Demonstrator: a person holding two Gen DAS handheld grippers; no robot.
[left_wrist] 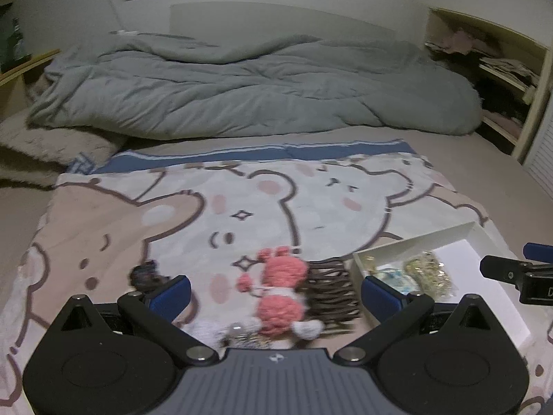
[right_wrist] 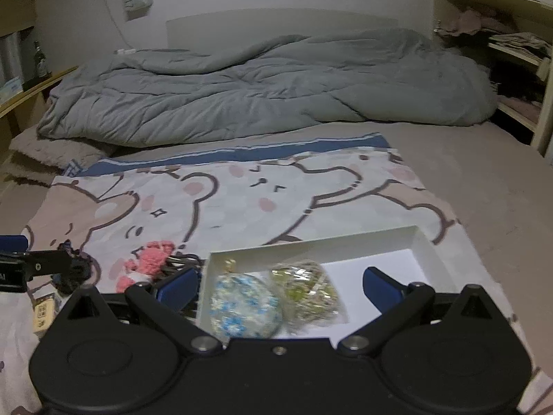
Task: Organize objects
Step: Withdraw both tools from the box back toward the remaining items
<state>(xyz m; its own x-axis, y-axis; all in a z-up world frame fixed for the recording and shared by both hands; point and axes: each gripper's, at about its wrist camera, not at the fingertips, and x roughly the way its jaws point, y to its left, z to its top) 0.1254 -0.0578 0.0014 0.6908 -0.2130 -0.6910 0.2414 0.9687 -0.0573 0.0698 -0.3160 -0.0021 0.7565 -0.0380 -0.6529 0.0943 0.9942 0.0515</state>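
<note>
On the bear-print blanket [left_wrist: 242, 207], the left gripper [left_wrist: 274, 294] stands wide open and empty over a pink knitted toy [left_wrist: 281, 290] beside a brown hair clip [left_wrist: 330, 294]. The right gripper [right_wrist: 280, 287], equally wide and empty, hovers over a white box [right_wrist: 425, 245] holding two sachets [right_wrist: 273, 297].

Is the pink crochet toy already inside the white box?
No. The pink crochet toy lies on the bear-print blanket, left of the white box, beside a brown hair clip.

Pink crocheted toy [left_wrist: 281, 297] and dark hair clip [left_wrist: 331, 295] blurred; toy's lower end hidden behind left gripper body. Small dark object [left_wrist: 147, 276] unidentifiable.
</note>
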